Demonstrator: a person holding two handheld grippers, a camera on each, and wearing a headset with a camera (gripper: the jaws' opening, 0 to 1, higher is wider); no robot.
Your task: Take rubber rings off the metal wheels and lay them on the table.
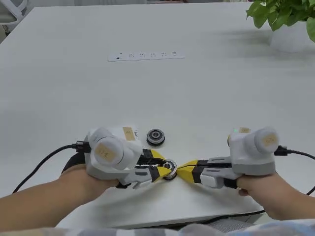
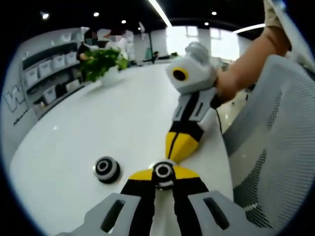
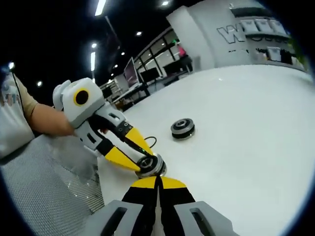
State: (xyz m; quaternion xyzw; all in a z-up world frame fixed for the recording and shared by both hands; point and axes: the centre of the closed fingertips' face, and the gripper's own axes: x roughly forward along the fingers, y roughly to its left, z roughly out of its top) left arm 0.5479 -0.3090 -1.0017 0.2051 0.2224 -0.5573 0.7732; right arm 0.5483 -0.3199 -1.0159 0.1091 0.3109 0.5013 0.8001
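My left gripper [image 1: 165, 170] is shut on a small metal wheel [image 1: 170, 167] with a dark rubber ring, held just above the white table's [image 1: 206, 98] front edge. In the left gripper view the wheel [image 2: 163, 174] sits between the yellow tips. My right gripper [image 1: 180, 172] comes in from the right, jaws together, tips touching the wheel's rim [image 3: 150, 165]. Whether they pinch the ring I cannot tell. A second ringed wheel [image 1: 156, 137] lies flat on the table just behind, apart from both grippers.
A white power strip [image 1: 146, 55] lies in the middle of the table farther back. A potted plant [image 1: 288, 22] stands at the far right corner. Black cables [image 1: 42, 164] trail from both grippers. A mesh chair [image 2: 275, 147] is close behind the front edge.
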